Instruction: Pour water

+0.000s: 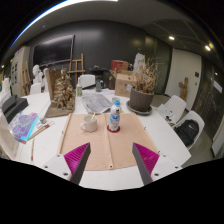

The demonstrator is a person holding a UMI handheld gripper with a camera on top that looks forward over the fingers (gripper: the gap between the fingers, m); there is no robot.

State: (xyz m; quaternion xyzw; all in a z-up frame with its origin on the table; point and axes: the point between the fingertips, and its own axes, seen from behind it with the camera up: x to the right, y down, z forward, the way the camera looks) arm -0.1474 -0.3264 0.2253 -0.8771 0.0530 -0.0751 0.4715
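Observation:
A small bottle (114, 117) with a pink cap and blue label stands upright on a tan placemat (108, 143) on the white table (160, 135). To its left on the same mat sits a white cup (90, 123) with something standing in it. My gripper (111, 163) is open, its magenta-padded fingers (146, 158) spread wide over the near edge of the mat. Nothing is between them. Bottle and cup stand well beyond the fingertips.
A potted dry plant (142, 95) stands behind the bottle to the right. A wooden rack (62, 92) and papers (97, 101) lie further back, a colourful book (25, 126) at the left. White chairs (187, 125) flank the table's right side.

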